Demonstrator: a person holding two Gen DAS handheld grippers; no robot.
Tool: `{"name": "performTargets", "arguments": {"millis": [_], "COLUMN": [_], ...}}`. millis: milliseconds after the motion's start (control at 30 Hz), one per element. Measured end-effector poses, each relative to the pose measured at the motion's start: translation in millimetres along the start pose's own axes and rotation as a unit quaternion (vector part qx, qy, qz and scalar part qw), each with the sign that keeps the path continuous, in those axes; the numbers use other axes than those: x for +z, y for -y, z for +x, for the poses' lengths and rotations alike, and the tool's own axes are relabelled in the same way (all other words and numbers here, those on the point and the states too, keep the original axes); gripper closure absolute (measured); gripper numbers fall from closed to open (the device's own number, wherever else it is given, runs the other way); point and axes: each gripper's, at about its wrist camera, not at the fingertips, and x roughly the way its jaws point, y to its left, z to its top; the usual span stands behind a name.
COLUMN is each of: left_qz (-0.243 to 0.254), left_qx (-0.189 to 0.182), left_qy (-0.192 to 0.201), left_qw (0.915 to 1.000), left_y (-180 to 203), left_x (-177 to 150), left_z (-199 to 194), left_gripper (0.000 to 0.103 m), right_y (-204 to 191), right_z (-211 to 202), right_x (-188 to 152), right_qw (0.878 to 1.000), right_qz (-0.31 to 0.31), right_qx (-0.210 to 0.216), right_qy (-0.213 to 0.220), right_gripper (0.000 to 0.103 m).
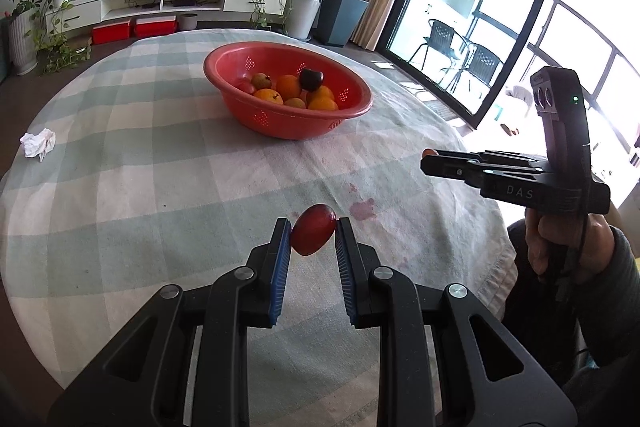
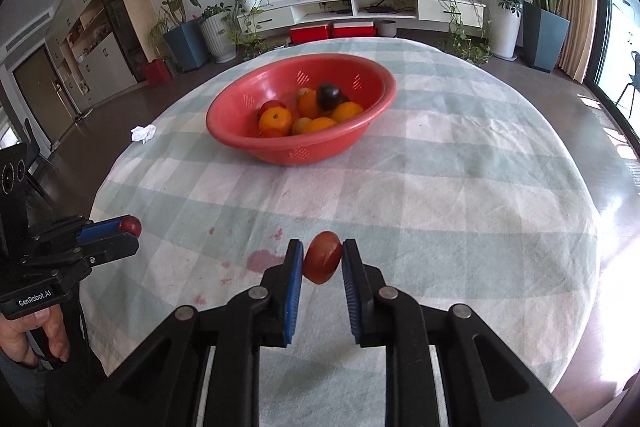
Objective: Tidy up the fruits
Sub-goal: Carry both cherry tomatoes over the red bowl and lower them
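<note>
Most fruit sits in the red bowl (image 1: 288, 95); left gripper (image 1: 313, 233) and right gripper (image 2: 322, 259) each pinch what looks like a small red fruit, not yet dropped in.

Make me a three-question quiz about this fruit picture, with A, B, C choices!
1. Where does the red bowl stand?
A. on the checked tablecloth
B. on the floor
C. on the TV shelf

2. How many dark purple fruits lie in the bowl?
A. three
B. none
C. one

3. What is the left tool doing?
A. hanging open and bare
B. pinching a small red fruit
C. resting inside the bowl

Answers: 1 A, the cloth lies under it all round. 2 C, one dark fruit tops the oranges. 3 B, both blue pads press the fruit above the cloth.
</note>
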Motion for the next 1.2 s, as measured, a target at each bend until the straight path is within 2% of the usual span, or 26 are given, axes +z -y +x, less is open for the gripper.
{"name": "performTargets", "arguments": {"millis": [133,367,500,667,767,967,1200], "left_qz": [-0.004,0.025,0.034,0.037,0.042,0.051,0.058], "left_qx": [0.009,0.037,0.038,0.041,0.048,0.060,0.068], "left_qy": [0.015,0.040,0.040,0.020,0.005,-0.017,-0.030], "left_qw": [0.9998,0.9982,0.9979,0.9983,0.9980,0.9968,0.9955], "left_y": [-8.3,-16.5,-16.4,-16.7,-16.7,-19.7,-26.6], "left_x": [18.0,82.8,116.9,147.3,156.9,163.2,159.8], "left_z": [-8.5,-16.6,-1.0,40.7,68.1,112.0,141.4], "left_gripper": [0.082,0.082,0.082,0.082,0.082,0.082,0.082], "right_y": [13.3,26.9,21.8,15.7,9.4,-3.4,3.2], "right_z": [-10.2,-27.4,-22.4,7.9,31.8,65.8,78.3], "right_x": [14.8,62.9,90.3,116.1,123.4,117.6,107.3], "right_qw": [1.000,0.998,0.996,0.996,0.997,0.997,0.998], "right_qz": [0.008,0.003,-0.014,-0.018,-0.023,-0.048,-0.046], "right_qx": [-0.002,-0.005,0.001,0.021,0.031,0.033,0.026], "right_qy": [0.017,0.068,0.085,0.082,0.069,0.047,0.030], "right_gripper": [0.081,0.081,0.081,0.081,0.081,0.081,0.081]}}
